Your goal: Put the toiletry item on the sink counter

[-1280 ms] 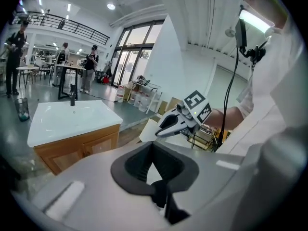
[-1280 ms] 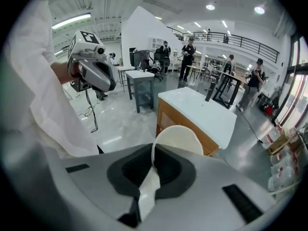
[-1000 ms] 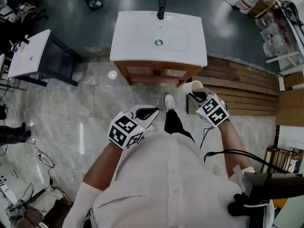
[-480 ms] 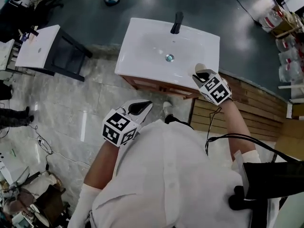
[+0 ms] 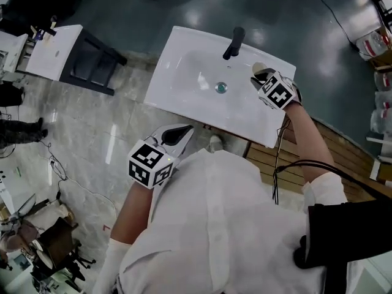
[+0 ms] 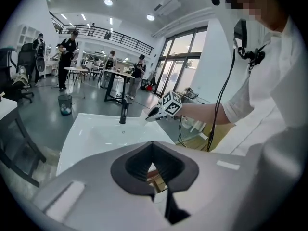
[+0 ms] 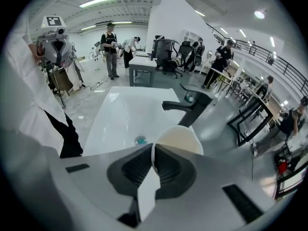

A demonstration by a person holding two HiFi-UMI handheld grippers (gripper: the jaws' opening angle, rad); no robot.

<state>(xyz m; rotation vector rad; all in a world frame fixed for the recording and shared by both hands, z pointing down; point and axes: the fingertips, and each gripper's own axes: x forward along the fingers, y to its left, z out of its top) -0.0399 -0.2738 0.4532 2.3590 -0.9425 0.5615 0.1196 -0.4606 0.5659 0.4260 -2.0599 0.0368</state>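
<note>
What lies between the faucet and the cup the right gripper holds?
Nothing: only bare white sink counter shows between faucet and cup, in the head view.

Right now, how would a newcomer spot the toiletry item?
Find the white sink, then the black tap at its back edge. Beside the tap, the right gripper pinches a cream cup by its rim; it is the only loose thing over the sink.

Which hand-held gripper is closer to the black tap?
Right. The right hand-held gripper, gripping a white cup, is over the sink counter beside the tap. The left hand-held gripper is off the sink's front edge, far from it.
</note>
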